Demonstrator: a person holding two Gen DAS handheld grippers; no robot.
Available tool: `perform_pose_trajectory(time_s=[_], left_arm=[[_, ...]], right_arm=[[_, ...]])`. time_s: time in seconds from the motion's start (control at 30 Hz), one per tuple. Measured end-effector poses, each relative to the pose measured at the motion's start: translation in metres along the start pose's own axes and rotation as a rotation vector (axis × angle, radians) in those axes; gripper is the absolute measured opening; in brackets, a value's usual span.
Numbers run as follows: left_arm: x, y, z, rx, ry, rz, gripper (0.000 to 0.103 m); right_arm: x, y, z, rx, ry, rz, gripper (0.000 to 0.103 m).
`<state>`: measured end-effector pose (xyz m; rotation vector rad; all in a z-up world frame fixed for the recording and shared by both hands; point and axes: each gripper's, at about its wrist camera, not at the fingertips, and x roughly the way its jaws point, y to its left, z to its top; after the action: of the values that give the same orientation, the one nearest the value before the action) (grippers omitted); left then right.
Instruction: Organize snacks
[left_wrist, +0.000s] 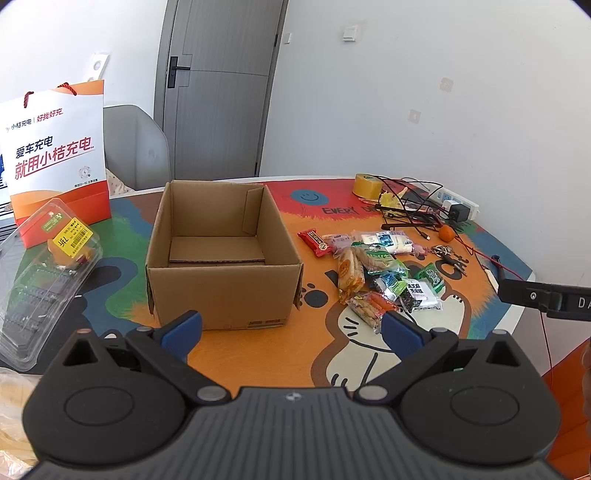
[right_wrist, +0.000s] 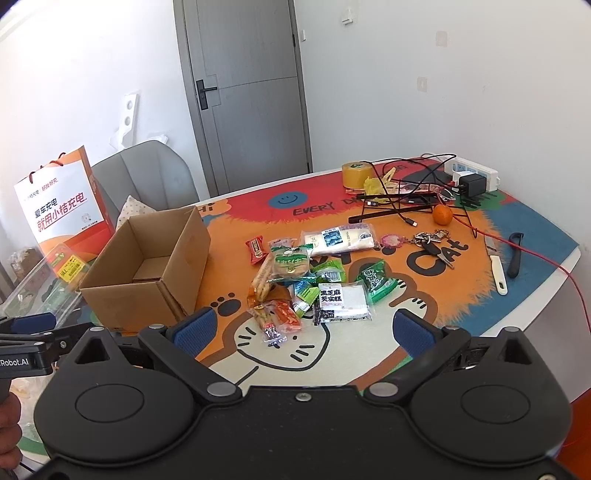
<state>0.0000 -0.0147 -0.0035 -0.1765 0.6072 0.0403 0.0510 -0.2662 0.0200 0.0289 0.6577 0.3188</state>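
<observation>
- Both grippers hang above the near edge of the table, holding nothing: the left gripper (left_wrist: 291, 326) has its blue-padded fingers (left_wrist: 183, 328) spread wide, and the right gripper (right_wrist: 303, 328) stands just as wide, its pads (right_wrist: 194, 328) clear of everything.
- Between the left gripper's fingers, in its own view, sits the front wall of an open cardboard box (left_wrist: 221, 266), upright on the mat with its flaps up and its inside bare.
- Just beyond the right gripper lies the snack pile (right_wrist: 306, 277), a loose heap of wrapped packets on the cartoon cat table mat (right_wrist: 332, 362), beside the box and apart from it.
- In that heap: a black sesame cake packet (right_wrist: 343, 301) nearest, an orange-and-clear cracker packet (right_wrist: 277, 317) to its left, a green packet (right_wrist: 376, 282) to its right, a long white packet (right_wrist: 338, 238) at the far side, and a small red bar (right_wrist: 256, 249) slightly apart on the left.
- Farther back lie a bunch of keys (right_wrist: 430, 243), a tangerine (right_wrist: 442, 214), a roll of tape (right_wrist: 358, 173), tangled cables and a power strip (right_wrist: 472, 173).
- Left of the box are a clear plastic clamshell container (left_wrist: 40, 273) and an orange-and-white paper bag (left_wrist: 55, 155).
</observation>
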Motion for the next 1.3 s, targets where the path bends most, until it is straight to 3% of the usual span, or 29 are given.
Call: perform_pose_trajectory(time_s=[1.3], left_arm=[[-0.0009,-0.0051,-0.0015,0.001,0.0,-0.004,0.103]], right_arm=[[-0.001,-0.0003,-0.0019,-0.003,0.001,0.002,0.103]])
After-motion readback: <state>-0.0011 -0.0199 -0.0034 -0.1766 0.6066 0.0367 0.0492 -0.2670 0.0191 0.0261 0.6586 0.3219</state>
